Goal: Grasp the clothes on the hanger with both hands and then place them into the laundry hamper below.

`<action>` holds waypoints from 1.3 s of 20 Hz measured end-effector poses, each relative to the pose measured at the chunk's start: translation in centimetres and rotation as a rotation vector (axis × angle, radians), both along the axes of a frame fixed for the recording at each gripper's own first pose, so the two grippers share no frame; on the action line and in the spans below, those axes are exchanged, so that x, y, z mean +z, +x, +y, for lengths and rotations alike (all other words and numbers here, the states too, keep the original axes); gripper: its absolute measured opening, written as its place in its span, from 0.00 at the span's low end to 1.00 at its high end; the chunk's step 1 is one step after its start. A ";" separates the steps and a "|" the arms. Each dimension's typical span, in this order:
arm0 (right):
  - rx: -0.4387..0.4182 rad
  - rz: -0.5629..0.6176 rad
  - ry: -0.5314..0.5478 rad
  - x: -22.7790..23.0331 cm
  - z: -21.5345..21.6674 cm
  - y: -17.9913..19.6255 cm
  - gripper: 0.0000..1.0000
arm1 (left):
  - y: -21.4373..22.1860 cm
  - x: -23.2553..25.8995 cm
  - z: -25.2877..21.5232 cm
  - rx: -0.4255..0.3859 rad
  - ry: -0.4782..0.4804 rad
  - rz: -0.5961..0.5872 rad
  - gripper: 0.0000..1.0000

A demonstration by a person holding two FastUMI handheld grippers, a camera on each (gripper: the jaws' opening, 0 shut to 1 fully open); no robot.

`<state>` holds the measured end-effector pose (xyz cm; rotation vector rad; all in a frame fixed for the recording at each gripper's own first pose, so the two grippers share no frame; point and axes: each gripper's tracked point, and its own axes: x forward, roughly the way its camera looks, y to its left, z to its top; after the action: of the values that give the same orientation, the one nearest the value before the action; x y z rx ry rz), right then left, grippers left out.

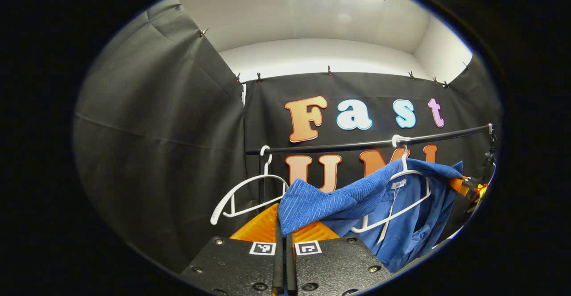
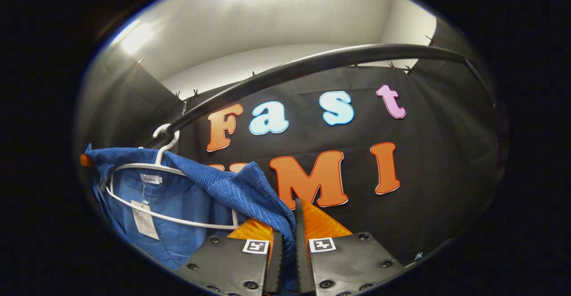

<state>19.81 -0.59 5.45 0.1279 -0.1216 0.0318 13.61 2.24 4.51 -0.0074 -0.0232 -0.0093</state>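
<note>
garment: a blue ribbed shirt (image 1: 357,193) hangs on a white hanger (image 1: 412,184) from the black rail (image 1: 357,145); in the right gripper view the shirt (image 2: 209,189) sits at lower left on its hanger (image 2: 147,166), under the rail (image 2: 290,71).
long axis: the shoulder line runs roughly along the rail; the body falls downward from it. one shoulder edge is drawn out sideways off the hanger toward each camera, so the cloth stretches between the two tools.
left tool: the left tool (image 1: 282,238) has its fingers closed together on a corner of the blue fabric, which bunches just above the fingertips.
right tool: the right tool (image 2: 287,242) has its fingers pressed on a fold of the same shirt; blue cloth runs down between them.
tags: a white label at the collar and a paper tag hanging on a string inside the neck opening.
nearby: an empty white hanger (image 1: 250,191) hangs on the rail near its left end, apart from the shirt.
in the way: the shirt's hanger hook is on the rail, and the collar sits over the hanger's shoulders.
backdrop: black cloth wall (image 1: 156,153) behind, white ceiling above.
</note>
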 end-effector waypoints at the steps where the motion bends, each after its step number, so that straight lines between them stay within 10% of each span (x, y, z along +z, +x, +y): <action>1: 0.022 -0.004 0.043 -0.1 0.0 0.0 0.19 | 0.3 0.0 0.1 0.001 0.003 -0.003 0.03; 15: 0.335 0.119 0.575 -2.9 1.1 6.7 0.19 | 5.0 0.3 1.8 0.060 0.071 -0.025 0.02; 26: 0.331 0.161 0.654 -2.0 -2.7 11.9 0.19 | 10.3 -5.7 1.2 0.015 0.017 0.086 0.03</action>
<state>31.68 -3.28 3.40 0.8016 0.0553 0.3119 23.93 3.42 -1.22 0.0095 0.0628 0.0062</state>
